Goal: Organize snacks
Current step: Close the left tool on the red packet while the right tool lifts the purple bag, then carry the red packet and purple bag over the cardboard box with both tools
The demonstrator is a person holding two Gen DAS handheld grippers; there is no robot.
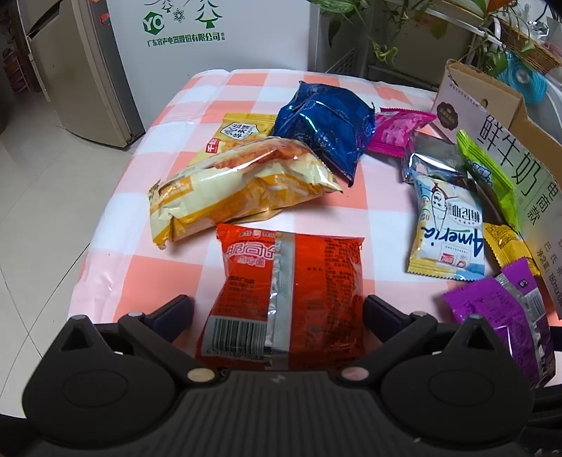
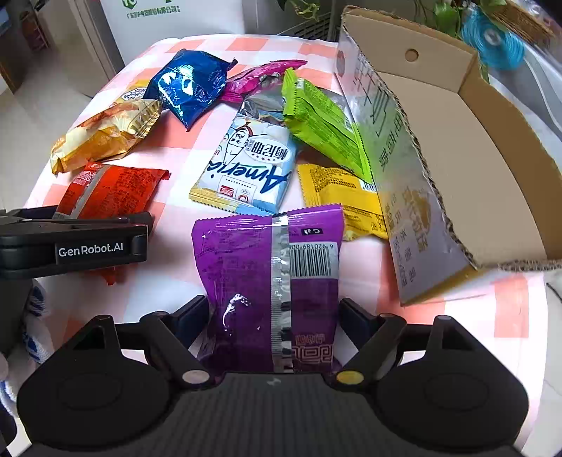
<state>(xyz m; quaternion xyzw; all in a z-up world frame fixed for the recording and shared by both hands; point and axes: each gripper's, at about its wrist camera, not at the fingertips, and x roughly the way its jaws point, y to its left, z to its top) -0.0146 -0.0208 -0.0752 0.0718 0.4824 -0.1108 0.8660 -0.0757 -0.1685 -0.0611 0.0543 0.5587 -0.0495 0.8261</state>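
Both claws apart, nothing clamped — left claw (image 1: pixel 279 311) straddles the red packet (image 1: pixel 284 295), right claw (image 2: pixel 272 314) straddles the purple packet (image 2: pixel 270 288), both flat on the bench (image 1: pixel 116 246). Risk — slick foil could slip or crumple on closing; the box (image 2: pixel 491 147) leans, may tip when loaded.

pale tiled floor (image 1: pixel 52 218), white appliance w/ green print (image 1: pixel 210 35) behind, leafy plants (image 1: pixel 379 31) on rack at right.

Bare checked cloth (image 1: pixel 116 225) left of packets; cardboard box (image 2: pixel 456 147) blocking right.
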